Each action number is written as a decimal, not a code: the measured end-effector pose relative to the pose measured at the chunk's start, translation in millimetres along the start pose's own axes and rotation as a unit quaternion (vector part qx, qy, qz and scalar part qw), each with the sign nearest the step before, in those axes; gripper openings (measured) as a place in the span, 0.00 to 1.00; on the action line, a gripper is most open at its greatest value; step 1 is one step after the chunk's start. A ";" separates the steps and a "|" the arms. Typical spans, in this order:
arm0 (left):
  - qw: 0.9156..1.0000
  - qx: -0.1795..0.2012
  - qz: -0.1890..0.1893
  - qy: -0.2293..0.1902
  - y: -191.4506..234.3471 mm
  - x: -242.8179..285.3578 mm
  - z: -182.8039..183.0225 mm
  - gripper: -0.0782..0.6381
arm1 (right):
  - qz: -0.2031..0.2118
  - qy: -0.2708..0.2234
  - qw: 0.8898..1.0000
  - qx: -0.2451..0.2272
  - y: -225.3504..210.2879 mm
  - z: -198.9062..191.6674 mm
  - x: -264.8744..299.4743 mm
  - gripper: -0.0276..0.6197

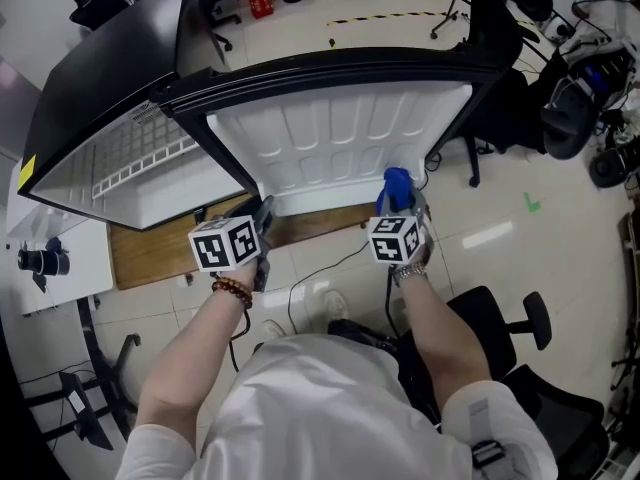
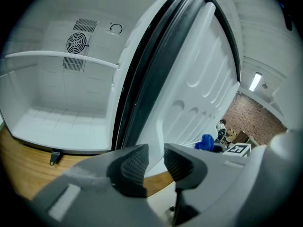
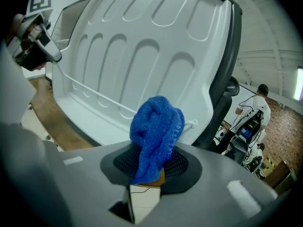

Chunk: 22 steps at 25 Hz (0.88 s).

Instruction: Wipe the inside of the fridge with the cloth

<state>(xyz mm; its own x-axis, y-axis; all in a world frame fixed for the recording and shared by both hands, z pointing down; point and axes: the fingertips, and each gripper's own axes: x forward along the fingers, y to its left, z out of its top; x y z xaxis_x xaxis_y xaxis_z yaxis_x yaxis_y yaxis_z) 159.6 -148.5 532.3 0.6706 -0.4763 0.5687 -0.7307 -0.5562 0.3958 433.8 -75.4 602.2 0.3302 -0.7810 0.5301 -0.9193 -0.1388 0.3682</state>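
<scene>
A fridge stands on a wooden platform (image 1: 150,253) with its door (image 1: 340,138) swung wide, the white ribbed inner liner (image 3: 142,56) facing me. The white compartment (image 2: 61,122) holds one shelf (image 2: 61,56). My right gripper (image 3: 151,167) is shut on a bunched blue cloth (image 3: 156,126), held in front of the door's lower right part (image 1: 397,186). My left gripper (image 2: 156,162) points at the door's bottom edge near the hinge (image 1: 265,208). Its pads stand a narrow gap apart, with only the door liner and wood showing through.
A black office chair (image 1: 510,328) stands at my right and a cable (image 1: 330,268) runs across the floor below the door. A white table with a black lens (image 1: 40,261) is at the left. More chairs and gear crowd the far right (image 1: 580,118).
</scene>
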 end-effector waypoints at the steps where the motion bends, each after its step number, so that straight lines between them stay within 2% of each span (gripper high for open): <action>1: 1.000 0.000 0.001 0.000 -0.1 -0.4 0.0 0.26 | 0.001 0.002 1.000 0.005 -0.9 -0.8 -0.8 0.22; 8: 1.000 -0.004 -0.005 0.000 -4.6 -0.2 -2.7 0.25 | 0.022 -0.019 0.999 0.017 -4.9 3.8 -18.3 0.22; 12: 1.000 -0.020 -0.017 0.006 -10.9 -8.1 -27.1 0.28 | 0.040 -0.046 0.998 0.004 -1.7 11.2 -38.9 0.22; 17: 0.995 -0.075 -0.063 0.013 -25.5 6.6 -52.2 0.30 | 0.075 -0.082 0.993 -0.044 16.5 20.8 -64.4 0.22; 22: 0.984 -0.153 -0.089 0.003 -32.1 32.4 -57.8 0.30 | 0.127 -0.121 0.981 -0.082 44.1 38.2 -82.0 0.22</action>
<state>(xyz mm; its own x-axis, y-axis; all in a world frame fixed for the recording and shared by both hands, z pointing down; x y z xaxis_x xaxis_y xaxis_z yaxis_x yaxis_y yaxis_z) 197.4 -106.7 579.6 0.7912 -0.3856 0.4747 -0.6069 -0.3995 0.6871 358.0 -40.8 545.9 0.0158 -0.9022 0.4310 -0.9124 0.1633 0.3753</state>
